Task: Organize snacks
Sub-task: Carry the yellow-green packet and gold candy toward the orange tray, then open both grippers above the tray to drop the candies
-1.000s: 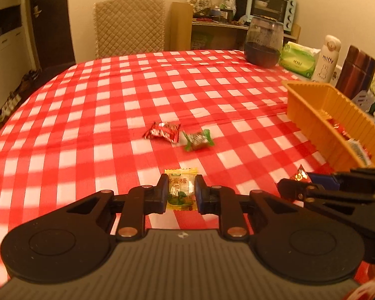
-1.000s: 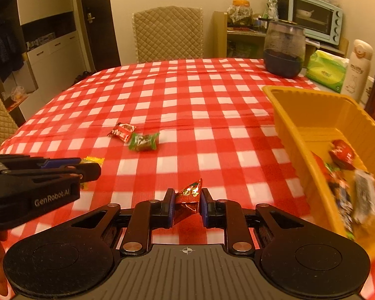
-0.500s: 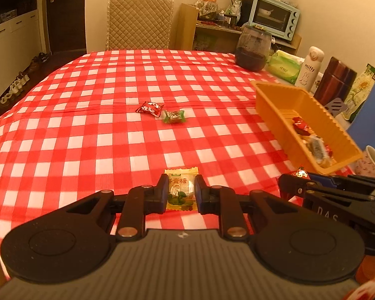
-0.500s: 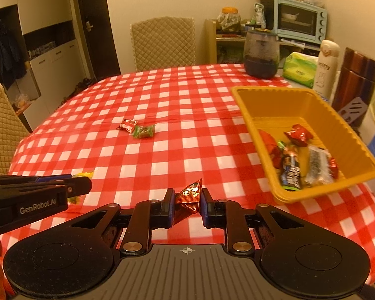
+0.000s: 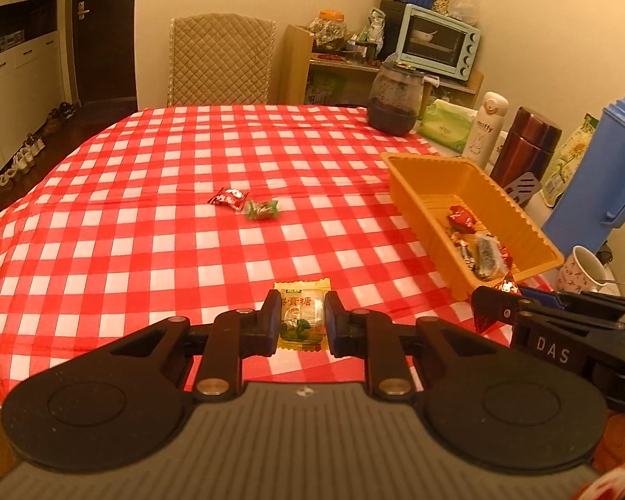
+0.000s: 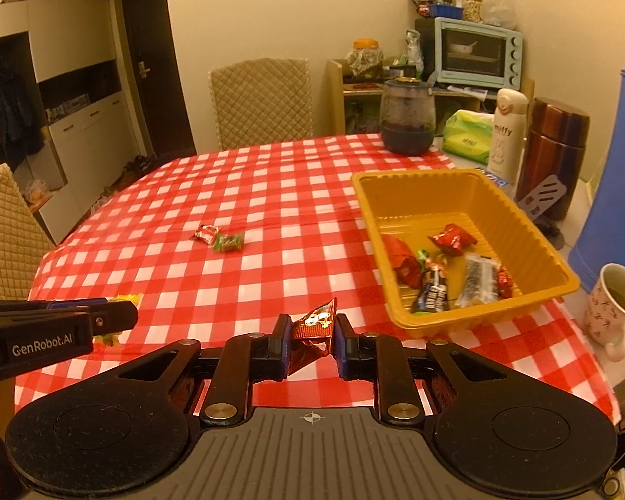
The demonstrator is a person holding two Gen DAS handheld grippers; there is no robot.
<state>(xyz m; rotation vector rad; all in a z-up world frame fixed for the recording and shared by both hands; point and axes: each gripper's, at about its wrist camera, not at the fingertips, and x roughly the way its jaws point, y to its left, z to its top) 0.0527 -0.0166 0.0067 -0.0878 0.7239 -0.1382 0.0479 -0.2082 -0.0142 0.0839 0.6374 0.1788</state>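
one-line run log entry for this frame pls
left gripper: shut on yellow-wrapped candy | right gripper: shut on red foil snack | orange plastic tray: partly filled | loose: red and green candies

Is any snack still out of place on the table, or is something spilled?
Nothing is spilled. Two wrapped candies, a red one and a green one, still lie loose on the checked tablecloth, well apart from the yellow tray that holds the other snacks.

Left tool point(image 5: 302, 323), right tool point(image 6: 312, 343): both clamped, seemingly pitched down.
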